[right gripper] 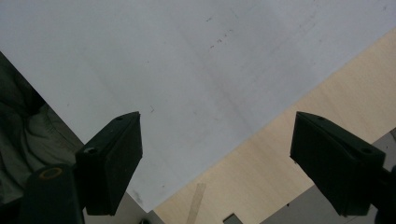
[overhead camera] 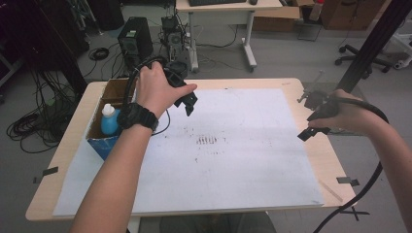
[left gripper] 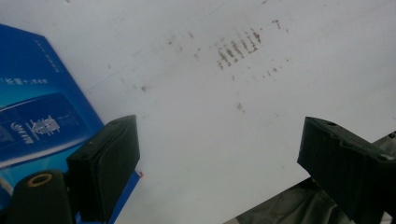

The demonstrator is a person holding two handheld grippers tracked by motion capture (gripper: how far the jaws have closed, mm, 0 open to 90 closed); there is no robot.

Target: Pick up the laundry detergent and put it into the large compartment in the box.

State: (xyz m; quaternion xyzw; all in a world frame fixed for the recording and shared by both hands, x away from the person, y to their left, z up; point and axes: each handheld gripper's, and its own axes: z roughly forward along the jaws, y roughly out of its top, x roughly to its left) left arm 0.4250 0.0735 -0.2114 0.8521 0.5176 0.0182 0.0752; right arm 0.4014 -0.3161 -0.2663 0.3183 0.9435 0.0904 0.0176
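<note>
I've got the left gripper [overhead camera: 188, 103] held above the white sheet [overhead camera: 243, 160] w/ jaws spread wide and nothing btwn them; the blue box [overhead camera: 104, 145] sits just beside its left finger [left gripper: 109, 163] in the left gripper view, and the blue bottle [overhead camera: 110, 121] stands inside that box, nearest thing to these fingers. Right gripper [overhead camera: 311, 131] hangs over the sheet's right edge, jaws also released wide and empty, w/ bare wooden table [right gripper: 299, 154] showing btwn and beyond its fingers [right gripper: 116, 158]. Dark smudge marks [left gripper: 238, 49] lie on the sheet ahead of the left fingers, well apart from the right ones.
</note>
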